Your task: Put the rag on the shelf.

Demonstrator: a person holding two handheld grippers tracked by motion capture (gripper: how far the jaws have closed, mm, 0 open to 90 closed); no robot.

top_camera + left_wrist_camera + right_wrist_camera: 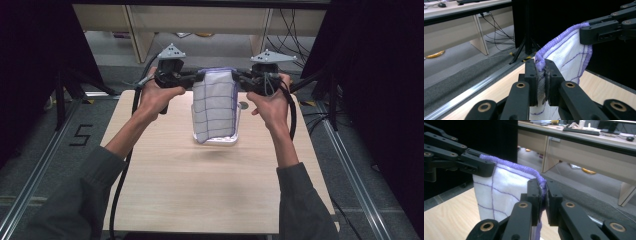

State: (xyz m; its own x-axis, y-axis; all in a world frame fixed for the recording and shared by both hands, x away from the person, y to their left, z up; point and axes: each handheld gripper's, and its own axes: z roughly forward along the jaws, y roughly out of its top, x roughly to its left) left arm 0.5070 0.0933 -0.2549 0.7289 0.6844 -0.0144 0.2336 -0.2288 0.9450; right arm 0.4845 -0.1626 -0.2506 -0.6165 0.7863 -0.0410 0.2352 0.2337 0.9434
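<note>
The left tongs (192, 79) and the right tongs (240, 79) are each clamped on an upper corner of a white cloth with purple grid lines and purple hem (214, 102), which hangs stretched between them above the far middle of the wooden table (200, 185), its lower end over a clear container (220, 141).

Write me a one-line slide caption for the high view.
Left gripper and right gripper pinch the top corners of a white purple-gridded cloth, holding it hanging over the light wooden table.
</note>
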